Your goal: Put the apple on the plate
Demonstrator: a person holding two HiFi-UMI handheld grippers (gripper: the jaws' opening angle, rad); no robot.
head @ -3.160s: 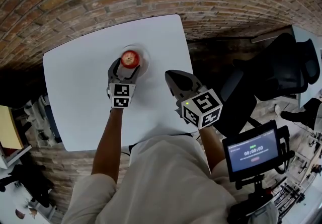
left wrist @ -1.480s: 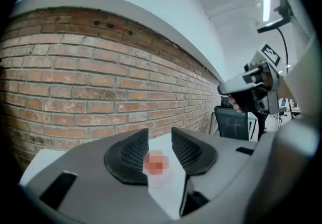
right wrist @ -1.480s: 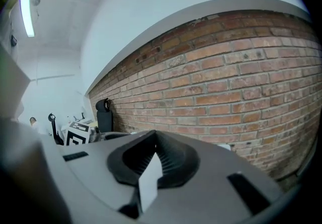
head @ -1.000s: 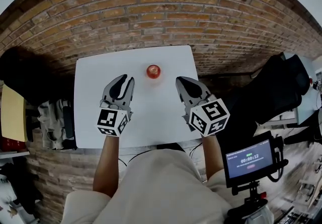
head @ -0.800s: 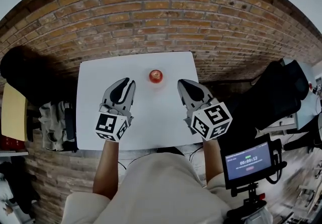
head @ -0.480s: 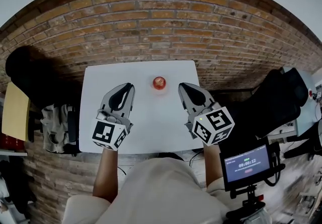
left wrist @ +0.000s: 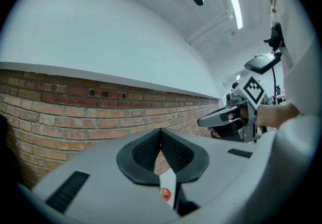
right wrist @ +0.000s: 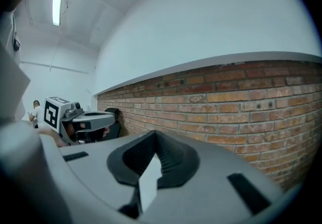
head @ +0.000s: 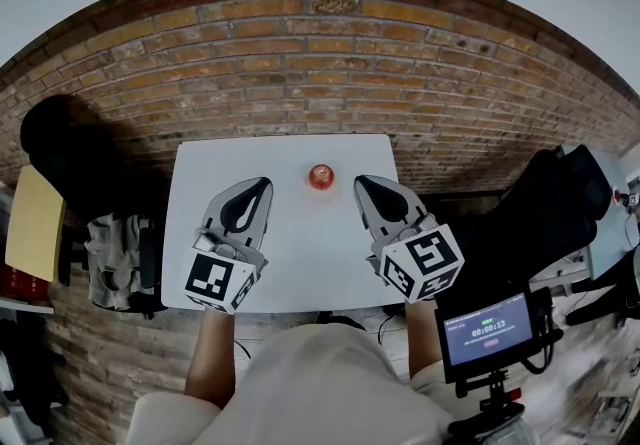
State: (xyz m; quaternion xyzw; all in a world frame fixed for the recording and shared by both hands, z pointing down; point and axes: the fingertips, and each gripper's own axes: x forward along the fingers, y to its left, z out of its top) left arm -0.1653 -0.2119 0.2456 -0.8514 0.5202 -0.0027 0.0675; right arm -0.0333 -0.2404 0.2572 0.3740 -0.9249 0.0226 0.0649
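The apple (head: 321, 176) sits near the counter's (head: 300, 253) far edge, about midway along it, just before the brick wall (head: 320, 63). Whether a plate lies under it cannot be made out. The left gripper (head: 261, 184) and right gripper (head: 362, 181) hover over the counter's left and right halves. Each has its fingers pressed together on nothing, apart from the apple. A black chair (head: 545, 213) stands off the right edge, and a small screen (head: 487, 328) is nearer the person.

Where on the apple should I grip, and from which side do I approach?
Across its round middle, one jaw on each flank. The apple sits near the far edge of the table with the brick wall beyond, so best come from the near side. Left gripper and right gripper are shut; open one first.
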